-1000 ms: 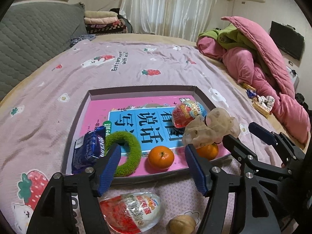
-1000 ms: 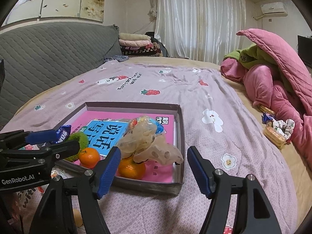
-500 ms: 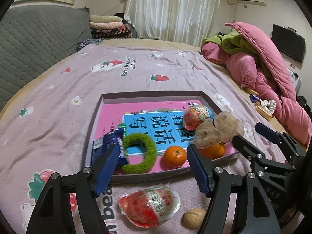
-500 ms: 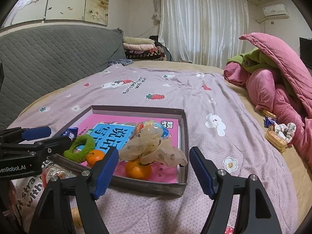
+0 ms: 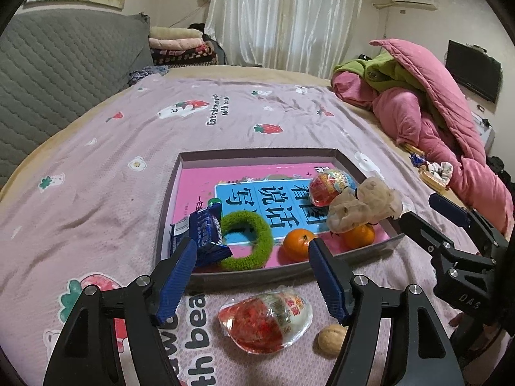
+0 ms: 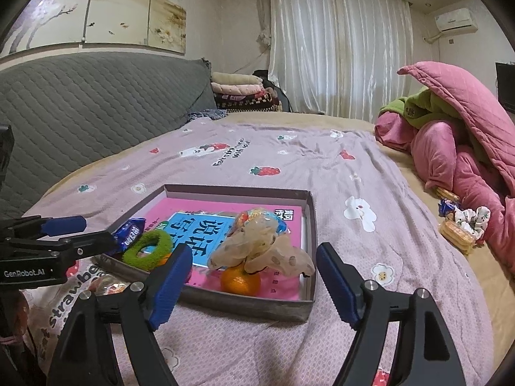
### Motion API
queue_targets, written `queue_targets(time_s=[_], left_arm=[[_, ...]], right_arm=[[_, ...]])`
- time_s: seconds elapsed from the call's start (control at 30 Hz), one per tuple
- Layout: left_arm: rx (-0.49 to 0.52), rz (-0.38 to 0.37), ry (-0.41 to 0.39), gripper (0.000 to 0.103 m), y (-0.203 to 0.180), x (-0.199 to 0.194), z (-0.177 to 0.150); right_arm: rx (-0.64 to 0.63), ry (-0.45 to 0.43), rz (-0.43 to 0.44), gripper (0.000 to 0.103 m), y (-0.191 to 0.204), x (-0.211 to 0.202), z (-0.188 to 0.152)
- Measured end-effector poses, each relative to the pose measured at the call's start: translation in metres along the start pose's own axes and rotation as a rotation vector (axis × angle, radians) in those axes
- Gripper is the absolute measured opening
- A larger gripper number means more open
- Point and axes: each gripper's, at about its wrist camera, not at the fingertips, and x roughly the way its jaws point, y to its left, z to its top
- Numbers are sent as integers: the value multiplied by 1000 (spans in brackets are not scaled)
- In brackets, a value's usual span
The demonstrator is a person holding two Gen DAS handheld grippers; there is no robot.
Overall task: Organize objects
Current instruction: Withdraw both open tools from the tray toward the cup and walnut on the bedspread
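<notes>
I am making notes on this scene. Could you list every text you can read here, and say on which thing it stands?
"GenRobot.AI": side of the left gripper.
"DAS": body of the right gripper.
"strawbe", cut off: bedsheet.
"说话", seen upside down: book in the tray.
Too blurred to read: small print on the blue packet, the snack bag, the sheet's far writing.

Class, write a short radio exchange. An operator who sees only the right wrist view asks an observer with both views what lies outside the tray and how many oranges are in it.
Operator: Is anything on the sheet in front of the tray?
Observer: Yes, a walnut lies outside the tray, beside a red snack packet.
Operator: I clearly see one orange inside. Are there more?
Observer: Yes, a second orange sits between the green ring and the first orange.
</notes>
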Motion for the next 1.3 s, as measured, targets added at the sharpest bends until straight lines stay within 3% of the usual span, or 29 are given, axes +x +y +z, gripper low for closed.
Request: queue_targets(time_s=[0.2,1.3], left_arm=[[2,-13,-5,73,4,-7,-4],[44,-32,47,73,13,-11,-31]], right_arm=[[-14,-22,17,80,2,-11,-2],[-45,66,102,80,18,-16,-30]])
